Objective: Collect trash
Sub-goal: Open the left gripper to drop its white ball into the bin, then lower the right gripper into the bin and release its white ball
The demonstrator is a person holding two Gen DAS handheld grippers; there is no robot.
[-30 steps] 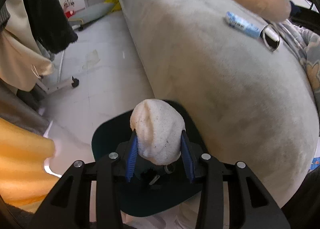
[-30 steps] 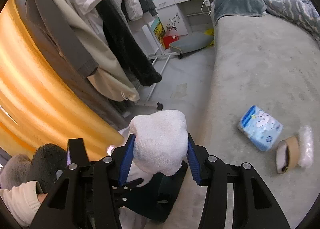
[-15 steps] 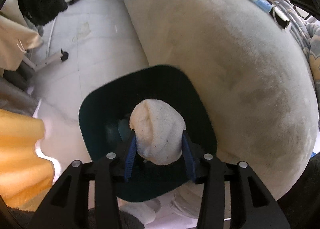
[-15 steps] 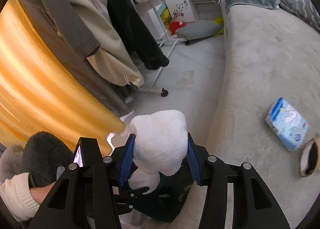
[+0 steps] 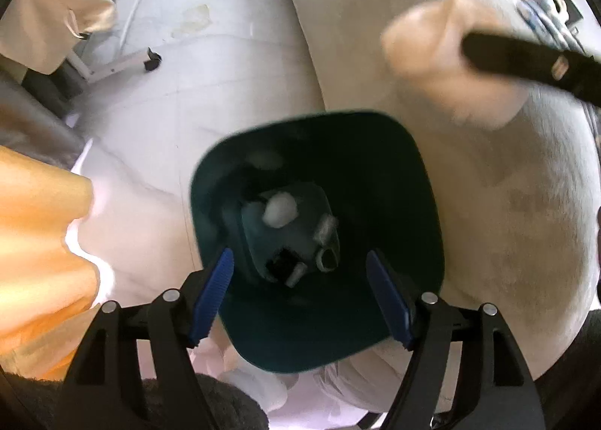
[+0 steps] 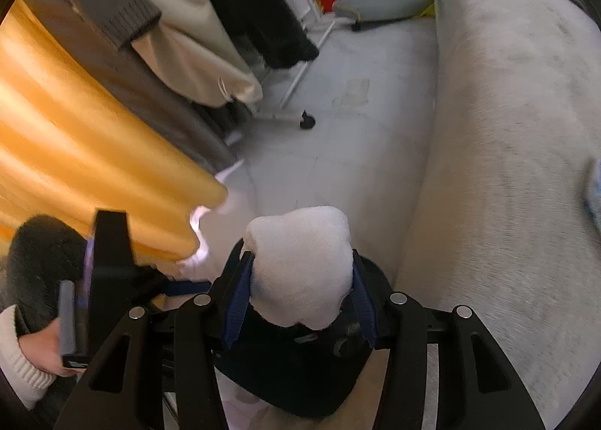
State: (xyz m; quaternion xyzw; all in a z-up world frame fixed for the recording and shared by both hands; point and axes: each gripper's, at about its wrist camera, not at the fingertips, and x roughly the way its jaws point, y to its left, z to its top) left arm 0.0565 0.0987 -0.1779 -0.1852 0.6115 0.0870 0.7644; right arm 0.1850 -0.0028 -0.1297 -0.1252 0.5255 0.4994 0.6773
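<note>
While your left gripper (image 5: 300, 294) hangs over the bin (image 5: 413, 174), its jaws have just been opening and hold nothing; a white wad (image 5: 280, 209) lies in the bin at 12 o'clock from them. Your right gripper (image 6: 300, 291) is clenched on a second wad (image 6: 300, 264) above the bin's rim (image 6: 375, 272).

Your left wrist view looks steeply down, close over the dark green bin (image 5: 319, 227). Your right wrist view tilts down less, seeing floor (image 6: 338, 152) beyond. Both share bin, floor, grey bed (image 6: 507, 129), orange curtain (image 5: 33, 234).
</note>
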